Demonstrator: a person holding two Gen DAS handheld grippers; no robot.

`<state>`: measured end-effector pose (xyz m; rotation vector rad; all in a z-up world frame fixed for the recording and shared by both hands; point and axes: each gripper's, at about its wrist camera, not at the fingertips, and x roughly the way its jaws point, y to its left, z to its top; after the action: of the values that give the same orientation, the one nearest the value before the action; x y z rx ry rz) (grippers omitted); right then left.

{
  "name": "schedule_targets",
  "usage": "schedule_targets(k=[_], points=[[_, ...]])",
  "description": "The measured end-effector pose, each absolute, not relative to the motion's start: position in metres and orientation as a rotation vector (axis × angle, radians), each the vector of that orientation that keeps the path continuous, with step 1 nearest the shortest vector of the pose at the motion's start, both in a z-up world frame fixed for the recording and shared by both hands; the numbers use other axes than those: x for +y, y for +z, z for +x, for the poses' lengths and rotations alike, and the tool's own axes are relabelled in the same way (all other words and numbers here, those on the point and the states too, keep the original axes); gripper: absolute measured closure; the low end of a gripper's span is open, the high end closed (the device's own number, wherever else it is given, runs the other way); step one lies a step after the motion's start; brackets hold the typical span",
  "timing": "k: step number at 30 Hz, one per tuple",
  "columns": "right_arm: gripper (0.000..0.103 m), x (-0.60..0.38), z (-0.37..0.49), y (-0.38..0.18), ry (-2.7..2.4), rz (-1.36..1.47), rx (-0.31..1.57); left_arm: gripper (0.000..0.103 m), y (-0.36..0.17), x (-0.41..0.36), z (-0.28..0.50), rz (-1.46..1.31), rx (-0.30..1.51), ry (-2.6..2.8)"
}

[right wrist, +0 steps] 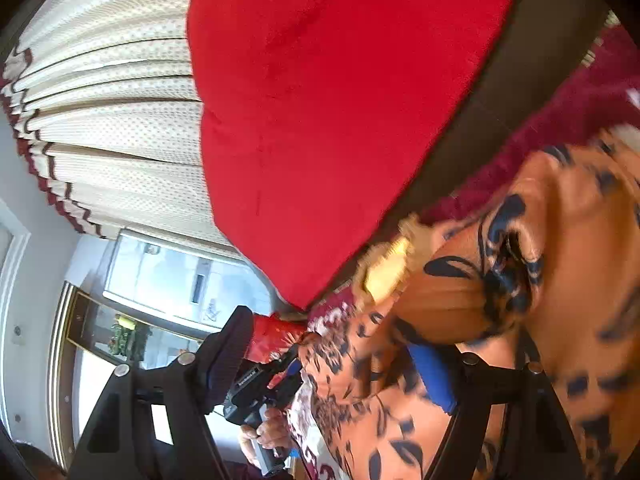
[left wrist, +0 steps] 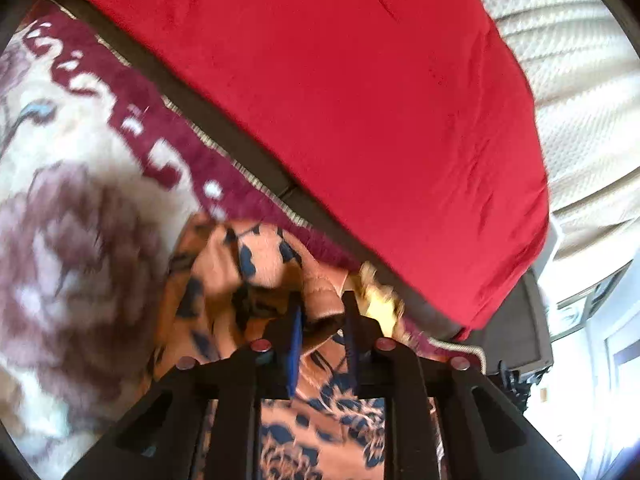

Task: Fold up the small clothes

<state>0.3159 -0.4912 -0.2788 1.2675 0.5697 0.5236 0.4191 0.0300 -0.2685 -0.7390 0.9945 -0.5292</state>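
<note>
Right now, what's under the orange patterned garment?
Under the orange garment lies the maroon-and-cream rug, showing around its edges. Something yellow peeks out beside it. Whatever lies beneath its middle is covered.

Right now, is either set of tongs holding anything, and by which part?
Left tongs pinch a bunched fold of the orange, dark-blue-patterned cloth garment. Right tongs stand open, with the garment between them but ungripped.

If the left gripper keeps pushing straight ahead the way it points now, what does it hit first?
Nothing new: the left gripper is already pinching a fold of the orange patterned garment. Past that lies the yellow trim, then probably the red cushion, though depth is hard to judge.
</note>
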Motion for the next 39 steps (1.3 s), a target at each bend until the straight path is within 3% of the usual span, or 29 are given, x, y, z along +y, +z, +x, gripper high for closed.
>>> schedule_targets(k=[7, 12, 19, 22, 25, 29, 35, 39], points=[[0.024, -0.509, 0.354, -0.284, 0.463, 1.259, 0.507, 0.09, -0.295, 0.049, 0.46, -0.908, 0.962, -0.455], [0.024, -0.514, 0.379, -0.294, 0.418, 1.228, 0.513, 0.09, -0.311, 0.054, 0.47, -0.861, 0.983, -0.33], [0.024, -0.508, 0.364, -0.281, 0.37, 1.149, 0.46, 0.089, -0.255, 0.038, 0.432, -0.667, 0.789, -0.299], [0.026, -0.482, 0.351, -0.259, 0.363, 1.001, 0.532, 0.085, -0.237, 0.039, 0.413, -0.593, 0.745, -0.306], [0.049, -0.448, 0.343, -0.246, 0.419, 0.903, 0.634, 0.085, -0.22, 0.039, 0.395, -0.551, 0.675, -0.299], [0.059, -0.369, 0.362, -0.241, 0.465, 0.67, 0.818, 0.07, -0.213, 0.04, 0.392, -0.466, 0.692, -0.254], [0.066, -0.288, 0.422, -0.256, 0.444, 0.526, 0.923, 0.069, -0.241, 0.051, 0.401, -0.415, 0.842, -0.201], [0.066, -0.3, 0.465, -0.27, 0.328, 0.579, 0.912, 0.069, -0.251, 0.046, 0.402, -0.355, 0.913, -0.237]])
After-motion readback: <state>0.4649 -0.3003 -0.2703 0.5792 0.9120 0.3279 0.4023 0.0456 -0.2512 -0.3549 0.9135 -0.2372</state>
